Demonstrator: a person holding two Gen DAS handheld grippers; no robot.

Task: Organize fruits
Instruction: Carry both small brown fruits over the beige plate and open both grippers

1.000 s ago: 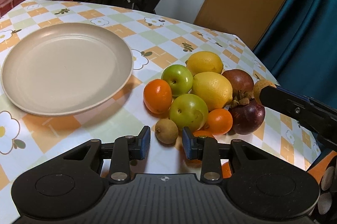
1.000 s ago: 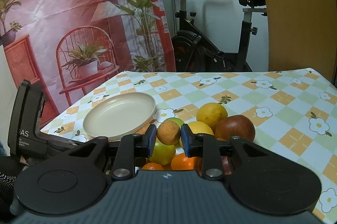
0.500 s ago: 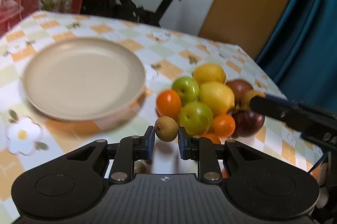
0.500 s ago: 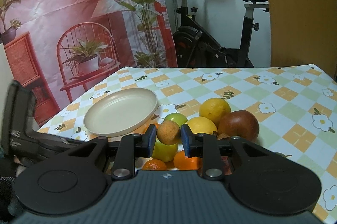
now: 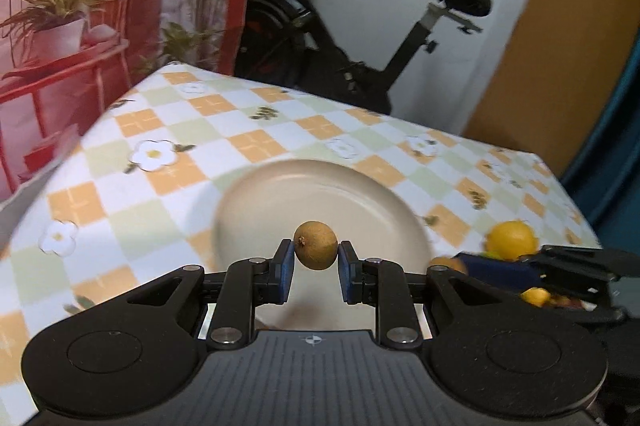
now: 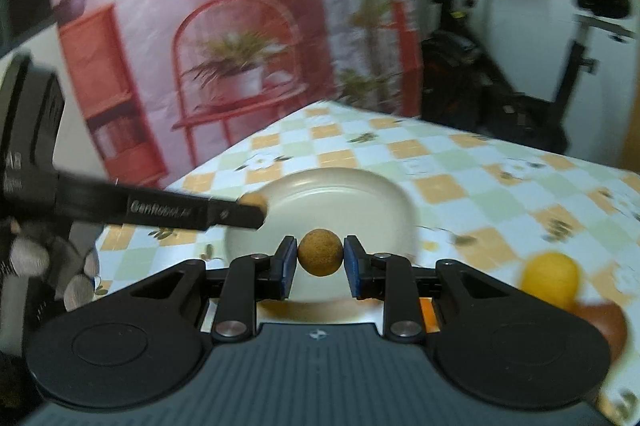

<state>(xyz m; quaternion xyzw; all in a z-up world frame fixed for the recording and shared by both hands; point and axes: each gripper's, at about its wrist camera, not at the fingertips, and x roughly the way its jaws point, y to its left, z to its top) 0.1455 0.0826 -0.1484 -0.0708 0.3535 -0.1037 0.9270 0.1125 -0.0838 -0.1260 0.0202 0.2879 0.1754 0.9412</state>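
Left gripper: jaws closed to a narrow gap, both blue pads pressing a small brown-yellow fruit; the fruit hangs above the near part of the beige plate on the checked desk. Right gripper: jaws equally narrow, clamped on a small round tan fruit, above the same plate's near rim; a yellow lemon lies on the desk at the right, blurred.
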